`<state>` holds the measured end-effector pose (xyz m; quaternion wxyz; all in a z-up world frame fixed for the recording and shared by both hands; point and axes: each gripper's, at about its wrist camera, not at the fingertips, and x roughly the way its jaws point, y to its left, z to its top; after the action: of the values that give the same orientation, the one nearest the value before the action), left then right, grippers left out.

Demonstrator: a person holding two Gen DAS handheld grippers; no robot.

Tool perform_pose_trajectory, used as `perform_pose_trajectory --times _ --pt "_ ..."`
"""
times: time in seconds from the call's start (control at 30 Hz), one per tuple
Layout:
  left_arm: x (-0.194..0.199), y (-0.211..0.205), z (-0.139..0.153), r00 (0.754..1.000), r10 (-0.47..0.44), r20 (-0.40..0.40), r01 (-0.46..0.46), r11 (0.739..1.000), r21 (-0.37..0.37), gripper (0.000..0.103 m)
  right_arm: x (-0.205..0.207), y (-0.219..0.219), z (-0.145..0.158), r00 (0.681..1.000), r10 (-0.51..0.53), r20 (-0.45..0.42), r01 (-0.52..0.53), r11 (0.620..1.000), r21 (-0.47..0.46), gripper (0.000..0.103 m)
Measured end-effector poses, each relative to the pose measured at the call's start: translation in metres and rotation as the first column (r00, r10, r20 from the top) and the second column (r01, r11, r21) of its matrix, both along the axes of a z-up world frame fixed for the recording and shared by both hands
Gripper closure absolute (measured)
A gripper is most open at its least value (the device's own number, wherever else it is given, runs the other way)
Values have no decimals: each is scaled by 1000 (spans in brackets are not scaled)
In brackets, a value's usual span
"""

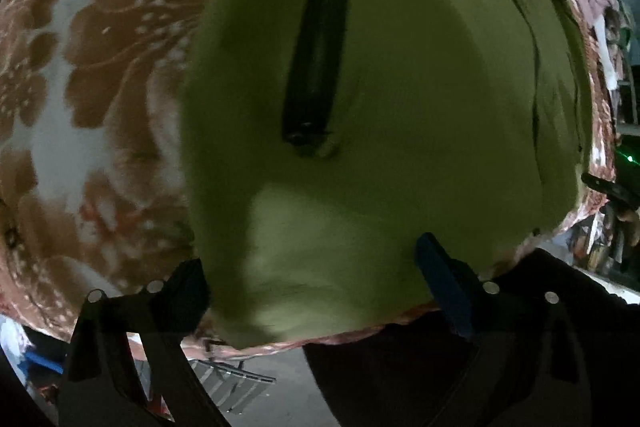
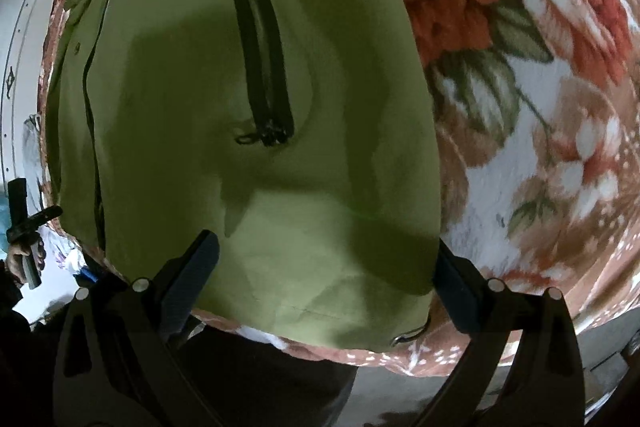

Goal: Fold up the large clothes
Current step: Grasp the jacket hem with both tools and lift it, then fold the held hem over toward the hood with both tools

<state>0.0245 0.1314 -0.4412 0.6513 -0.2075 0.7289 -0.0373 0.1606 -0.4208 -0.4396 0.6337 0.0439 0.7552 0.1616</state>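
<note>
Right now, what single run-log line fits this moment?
stage: reaching hem | garment: olive-green zippered cloth garment flat on floral blanket | left hand-held gripper: open, above hem | right hand-held gripper: open, above hem

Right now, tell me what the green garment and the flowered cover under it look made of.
Green garment: matte woven cloth, probably cotton or a blend; it creases softly, with no sheen. Its black zipper looks like plastic or coated metal.
Flowered cover: plush, fuzzy blanket, likely fleece; the print edges look soft and napped.
</note>
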Motion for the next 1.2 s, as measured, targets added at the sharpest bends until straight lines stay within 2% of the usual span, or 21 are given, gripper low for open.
perform_pose_trajectory --times 0.03,0.1,0.17,0.23,0.3,0.47,0.5,0.57,0.63,0.73,0.77,0.8,0.93,1.07,1.2 --pt "1 -1 1 1000 0 5 0 1000 -11 17 -1 1 2 1000 2 4 -2 1000 4 10" --pt "2 -5 4 1000 2 15 -1 1000 -24 22 -1 -4 3 1000 19 8 -19 1000 11 23" --pt "4 -1 2 1000 9 16 -9 1000 -28 28 -3 -1 3 1000 27 11 -27 1000 4 30" --pt "6 6 -2 1000 21 0 -21 1000 -15 34 -6 1 0 1000 27 13 -27 1000 -10 31" --pt "10 7 -9 999 45 -15 -46 999 -16 34 -7 2 -3 1000 27 11 -26 999 -20 32" --pt "9 24 -9 994 105 -17 -105 994 -24 49 -7 -5 -6 1000 -5 -1 5 1000 -8 35" --pt "8 25 -8 994 108 -17 -109 994 -25 51 -8 -7 -6 1000 -5 1 5 1000 -8 43" --pt "6 24 -8 994 106 -16 -106 994 -27 55 -7 -10 -9 1000 8 2 -8 1000 -12 48" --pt "8 20 -10 994 109 -20 -110 993 -43 66 -7 -11 -9 1000 -7 -1 7 1000 -12 54" --pt "15 11 -9 998 67 -19 -67 997 -31 81 -10 -3 -3 1000 18 15 -17 999 -28 83" --pt "17 6 -5 999 39 -9 -39 999 -24 86 -9 2 2 999 37 23 -37 999 -37 90" --pt "20 4 -1 1000 19 5 -19 1000 -20 91 -9 5 5 998 50 30 -48 998 -43 93" --pt "27 -3 21 998 16 53 -12 997 -74 95 -7 20 23 996 77 48 -75 996 -56 97" --pt "35 -5 48 993 -3 116 14 996 -92 96 -5 29 44 988 134 70 -128 988 -88 98" --pt "51 -2 77 984 1 179 20 993 -117 96 17 36 68 979 171 106 -168 985 -38 99"
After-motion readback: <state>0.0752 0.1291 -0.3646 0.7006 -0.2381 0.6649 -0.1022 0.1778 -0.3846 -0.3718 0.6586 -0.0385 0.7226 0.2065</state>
